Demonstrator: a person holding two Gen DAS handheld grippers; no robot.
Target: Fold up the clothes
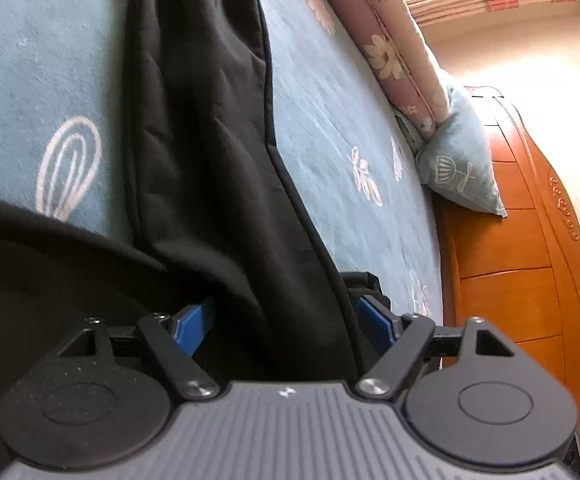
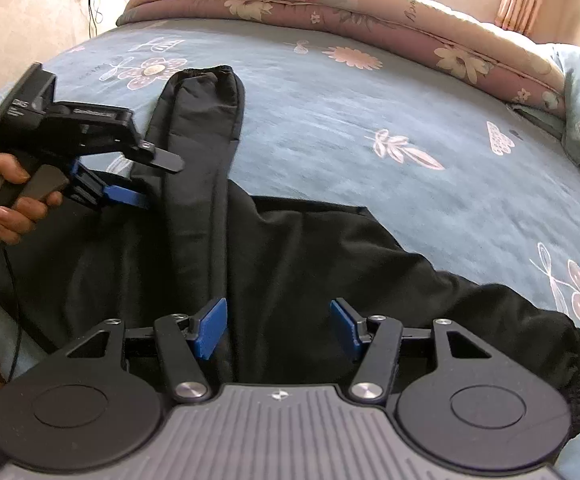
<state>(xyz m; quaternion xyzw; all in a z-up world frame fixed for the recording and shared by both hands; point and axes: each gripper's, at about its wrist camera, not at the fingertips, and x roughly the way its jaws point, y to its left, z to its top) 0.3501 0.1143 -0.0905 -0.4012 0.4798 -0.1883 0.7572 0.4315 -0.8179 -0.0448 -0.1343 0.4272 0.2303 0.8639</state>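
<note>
**Black garment spread on the bed, both grippers above it**

On the blue bedsheet [image 2: 370,128], which has a print of flowers and leaves, lies a black garment [image 2: 290,256]; one long narrow part of it [image 2: 205,120] reaches away to a gathered cuff, and a second sleeve-like part goes to the right, where it ends in a ribbed cuff [image 2: 578,364] near the lower edge of the right wrist view.

The right gripper [image 2: 279,326] is over the middle of the garment; its blue pads [image 2: 211,326] stand apart, and only flat cloth is seen below them, so nothing is pinched.

The left gripper [image 2: 131,200] is at the left of the same view, held by a hand [image 2: 9,200]; its tip is close above the dark cloth just beside the long part. From its own camera the left gripper [image 1: 285,320] also has its blue pads [image 1: 374,320] spread wide; the black fabric runs between them, but the pads do not press on it.

Behind the sheet lie a pink floral quilt [image 2: 330,4] and a blue pillow [image 1: 458,160]; a wooden headboard [image 1: 510,260] stands beside the pillow.
</note>
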